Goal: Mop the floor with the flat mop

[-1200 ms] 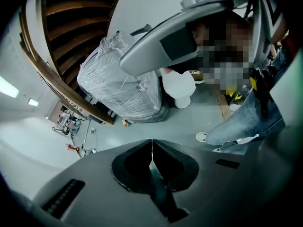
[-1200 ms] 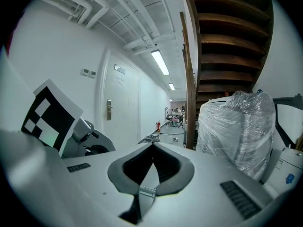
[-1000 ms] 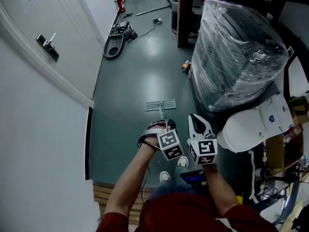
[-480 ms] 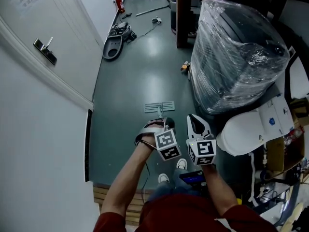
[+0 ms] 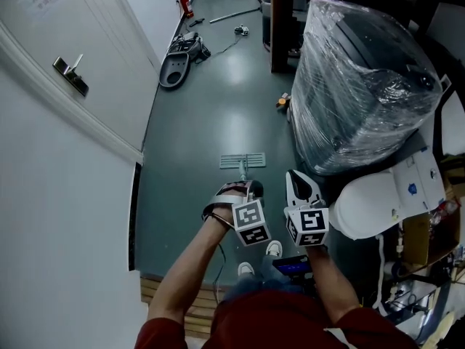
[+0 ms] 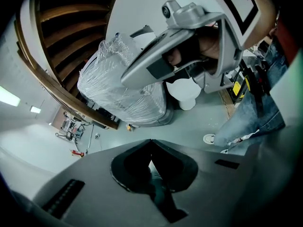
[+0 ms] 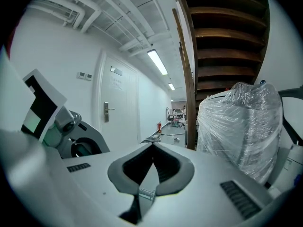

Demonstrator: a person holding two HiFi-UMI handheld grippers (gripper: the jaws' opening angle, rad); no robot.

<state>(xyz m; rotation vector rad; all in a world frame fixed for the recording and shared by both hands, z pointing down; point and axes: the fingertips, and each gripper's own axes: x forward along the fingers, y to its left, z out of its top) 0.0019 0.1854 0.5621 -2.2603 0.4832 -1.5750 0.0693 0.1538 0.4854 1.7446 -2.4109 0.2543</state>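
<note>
The flat mop's pale head (image 5: pixel 243 161) lies on the dark green floor, just ahead of my grippers in the head view. Its thin handle (image 5: pixel 243 173) rises from the head to my left gripper (image 5: pixel 251 187). In the left gripper view that gripper (image 6: pixel 151 143) is shut on the dark handle (image 6: pixel 157 186), which runs through the hollow between the jaws. My right gripper (image 5: pixel 293 176) is held beside the left one, a little to its right. Seen in its own view, the right gripper (image 7: pixel 152 148) has its tips together and only floor shows through the hollow.
A big plastic-wrapped bulk (image 5: pixel 363 78) stands at the right, with a white rounded appliance (image 5: pixel 370 198) in front of it. A white door with a lever handle (image 5: pixel 73 71) lines the left. Tools, a grey pad (image 5: pixel 174 67) and a red can (image 5: pixel 185 6) lie far down the corridor. A wooden step (image 5: pixel 182 300) is beside my shoes (image 5: pixel 275 246).
Almost nothing: the head view has shifted slightly, while both grippers and the mop head keep nearly the same places.
</note>
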